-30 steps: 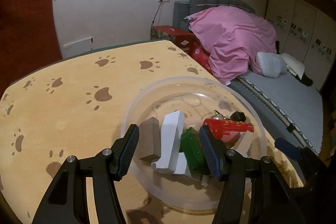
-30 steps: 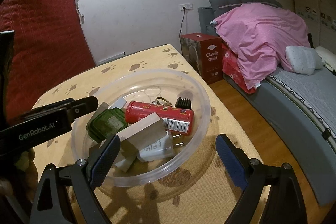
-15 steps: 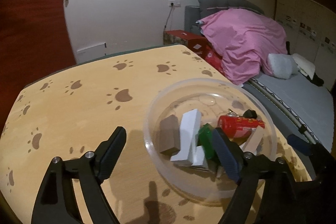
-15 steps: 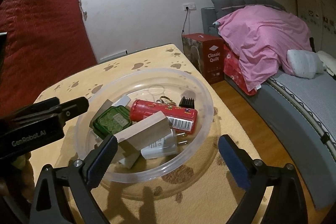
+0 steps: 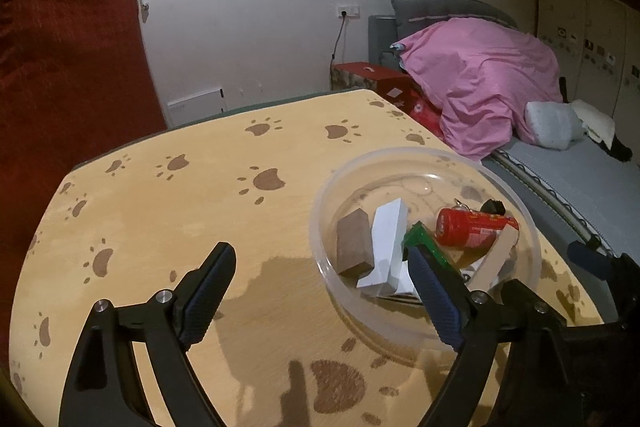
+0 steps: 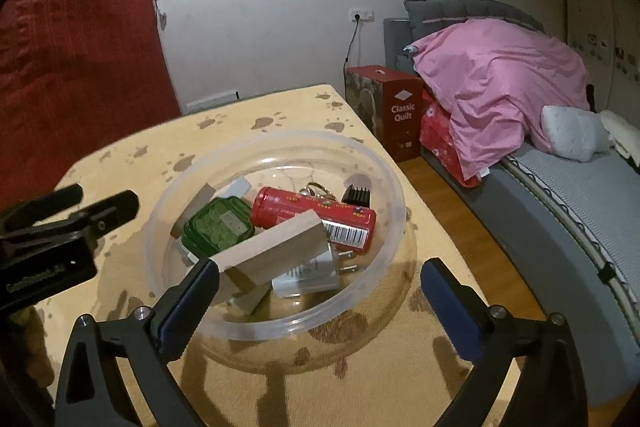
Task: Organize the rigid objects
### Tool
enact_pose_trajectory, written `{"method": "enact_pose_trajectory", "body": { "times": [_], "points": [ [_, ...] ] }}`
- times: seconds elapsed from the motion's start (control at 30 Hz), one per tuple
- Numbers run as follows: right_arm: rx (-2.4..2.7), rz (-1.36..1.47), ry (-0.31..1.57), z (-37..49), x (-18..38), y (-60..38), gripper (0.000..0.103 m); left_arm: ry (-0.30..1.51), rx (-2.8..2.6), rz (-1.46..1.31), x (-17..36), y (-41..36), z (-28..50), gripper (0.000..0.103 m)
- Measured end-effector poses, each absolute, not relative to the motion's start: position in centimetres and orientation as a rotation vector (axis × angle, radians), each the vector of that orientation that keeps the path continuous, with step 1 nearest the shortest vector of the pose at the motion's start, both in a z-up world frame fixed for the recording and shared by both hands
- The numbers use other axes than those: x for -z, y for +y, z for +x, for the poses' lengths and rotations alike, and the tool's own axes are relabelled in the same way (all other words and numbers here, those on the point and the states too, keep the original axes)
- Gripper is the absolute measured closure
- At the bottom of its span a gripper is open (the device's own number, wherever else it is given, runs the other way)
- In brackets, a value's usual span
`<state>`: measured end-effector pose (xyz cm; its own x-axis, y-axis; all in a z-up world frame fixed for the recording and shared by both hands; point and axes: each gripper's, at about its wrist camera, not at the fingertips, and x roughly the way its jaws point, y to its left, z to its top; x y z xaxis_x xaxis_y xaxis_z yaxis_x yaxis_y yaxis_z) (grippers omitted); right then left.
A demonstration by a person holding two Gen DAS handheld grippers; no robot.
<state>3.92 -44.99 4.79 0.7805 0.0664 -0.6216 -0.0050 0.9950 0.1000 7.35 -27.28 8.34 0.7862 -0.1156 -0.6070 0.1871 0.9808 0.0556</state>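
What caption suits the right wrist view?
Open right tongs hover before a clear plastic bowl holding a red cylindrical tin.

Both wrist views over bowl (image 5: 424,163)

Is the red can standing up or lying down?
Lying down. The red can rests on its side in the bowl, its barcode facing up, with a wooden block leaning across it.

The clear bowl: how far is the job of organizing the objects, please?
Done, it seems: the clear bowl holds the red can, green box, wooden block, white plug adapter, brown block and a black piece. In hand: nothing; the left gripper and right gripper are open and empty. Left: no loose object shows on the table.
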Motion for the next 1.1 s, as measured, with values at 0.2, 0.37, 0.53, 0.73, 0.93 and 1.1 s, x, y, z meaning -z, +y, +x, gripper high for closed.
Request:
{"method": "enact_pose_trajectory", "body": {
  "times": [0.2, 0.37, 0.53, 0.73, 0.93, 1.1],
  "points": [
    [-0.036, 0.068, 0.683, 3.6, -4.9, -44.4, 0.000, 0.631, 0.150, 0.121, -8.7, -26.9, 6.5, 0.011],
    [-0.028, 0.058, 0.680, 3.5, -5.2, -44.3, 0.000, 0.623, 0.123, 0.116, -8.9, -26.2, 5.8, 0.010],
    [-0.015, 0.025, 0.670, 3.1, -5.5, -43.9, 0.000, 0.616, 0.115, 0.127, -9.0, -26.0, 5.2, 0.010],
    [0.002, -0.018, 0.649, 2.4, -6.2, -43.7, 0.000, 0.605, 0.100, 0.138, -9.2, -25.9, 4.5, 0.005],
    [0.014, -0.041, 0.647, 1.8, -6.5, -44.0, 0.000, 0.630, 0.136, 0.131, -9.1, -26.6, 4.1, 0.002],
    [0.013, -0.033, 0.651, 1.9, -6.4, -44.4, 0.000, 0.631, 0.141, 0.143, -9.0, -27.0, 3.9, 0.001]
  ]
}}
